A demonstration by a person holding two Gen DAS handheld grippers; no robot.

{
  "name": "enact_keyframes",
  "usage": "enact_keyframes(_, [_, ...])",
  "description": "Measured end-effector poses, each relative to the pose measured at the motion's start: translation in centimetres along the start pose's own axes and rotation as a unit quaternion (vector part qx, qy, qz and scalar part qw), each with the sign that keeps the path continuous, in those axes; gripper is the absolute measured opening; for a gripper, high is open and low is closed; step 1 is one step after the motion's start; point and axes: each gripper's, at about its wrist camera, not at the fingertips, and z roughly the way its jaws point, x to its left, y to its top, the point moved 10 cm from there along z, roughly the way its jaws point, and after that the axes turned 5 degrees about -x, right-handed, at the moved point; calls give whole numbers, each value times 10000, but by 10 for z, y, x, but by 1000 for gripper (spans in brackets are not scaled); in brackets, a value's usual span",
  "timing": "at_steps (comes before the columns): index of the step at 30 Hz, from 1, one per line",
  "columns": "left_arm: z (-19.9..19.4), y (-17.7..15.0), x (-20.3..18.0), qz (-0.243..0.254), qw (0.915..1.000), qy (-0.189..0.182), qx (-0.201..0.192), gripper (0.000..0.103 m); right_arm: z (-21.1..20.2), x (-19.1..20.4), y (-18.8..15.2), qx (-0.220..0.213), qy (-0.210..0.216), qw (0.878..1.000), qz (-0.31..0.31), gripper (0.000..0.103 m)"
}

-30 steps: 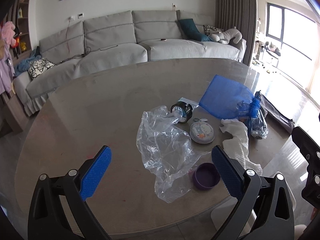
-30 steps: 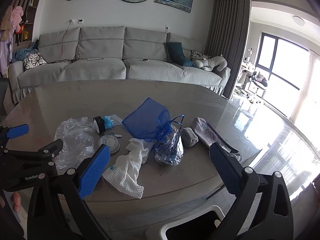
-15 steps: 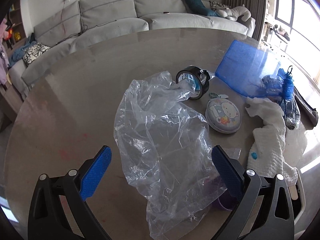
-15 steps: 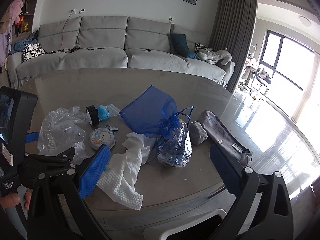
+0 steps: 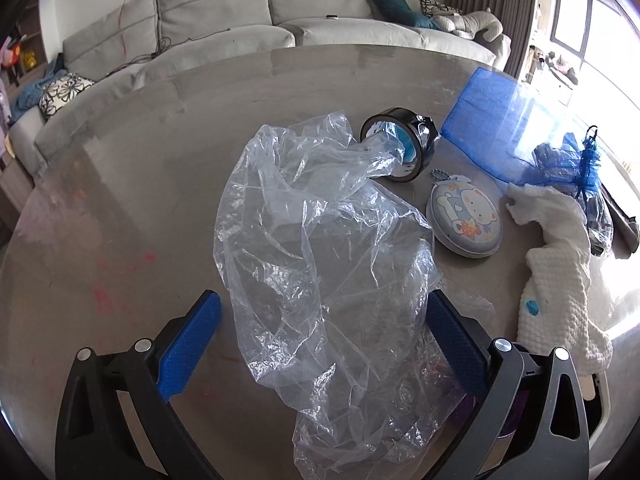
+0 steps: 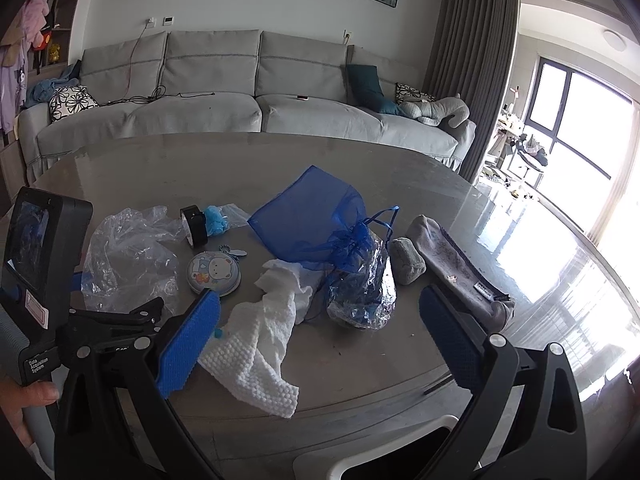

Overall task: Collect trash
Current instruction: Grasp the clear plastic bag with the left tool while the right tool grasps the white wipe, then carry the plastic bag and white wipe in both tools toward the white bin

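Observation:
A crumpled clear plastic bag [image 5: 320, 248] lies on the grey round table [image 5: 160, 160]. My left gripper [image 5: 322, 304] is open, one blue finger on each side of the bag's near part, low over the tabletop. The right wrist view shows the same bag [image 6: 128, 252] at the left with the left gripper [image 6: 116, 296] over it. My right gripper [image 6: 320, 300] is open and holds nothing, hanging above a white knitted cloth [image 6: 256, 344] and a crinkled clear wrapper with blue ribbon [image 6: 360, 288].
A black tape roll [image 5: 396, 148], a round cartoon tin [image 5: 464, 220] and a blue mesh pouch [image 6: 312, 220] sit mid-table. A rolled grey sock [image 6: 406, 266] and a long grey pouch [image 6: 460, 268] lie right. A white-rimmed container [image 6: 400, 448] stands below the near edge. A hand [image 6: 24, 400] holds the left gripper.
My left gripper has moved forward and down to the plastic bag, which now lies between its open fingers. The right gripper has drifted slightly closer to the table.

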Motion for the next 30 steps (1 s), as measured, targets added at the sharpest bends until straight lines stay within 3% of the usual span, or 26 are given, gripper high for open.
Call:
enact_keyframes(2, [-2, 1, 1, 12, 10000, -1, -72, 92, -1, 0, -1, 26, 5, 10000, -4, 99])
enact_keyframes(3, [-3, 5, -2, 85, 9998, -82, -145, 73, -2, 0, -3, 40, 8, 10000, 9, 99])
enact_keyframes(4, [-7, 6, -4, 125, 9997, -123, -186, 39, -3, 0, -4, 50, 1, 10000, 24, 99])
enact_keyframes(5, [-9, 7, -7, 118, 9997, -142, -177, 12, -3, 2, -7, 79, -4, 10000, 31, 99])
enact_keyframes(7, [-9, 7, -15, 285, 9992, -166, -205, 5, -4, 2, -12, 141, -46, 9999, 38, 99])
enact_keyframes(11, [-18, 8, -11, 122, 9988, -401, -263, 2, -10, 5, -16, 129, -90, 9999, 2, 99])
enact_keyframes(21, [-70, 29, 18, 141, 9963, -183, -822, 2, 16, 21, -28, 258, -54, 9993, 264, 98])
enact_keyframes(26, [-82, 26, 16, 155, 9954, -284, -897, 2, 50, 35, -40, 596, 36, 9967, 541, 79])
enact_keyframes(30, [-86, 26, 17, 158, 9951, -331, -916, 2, 75, 41, -56, 968, -72, 9936, 580, 79])
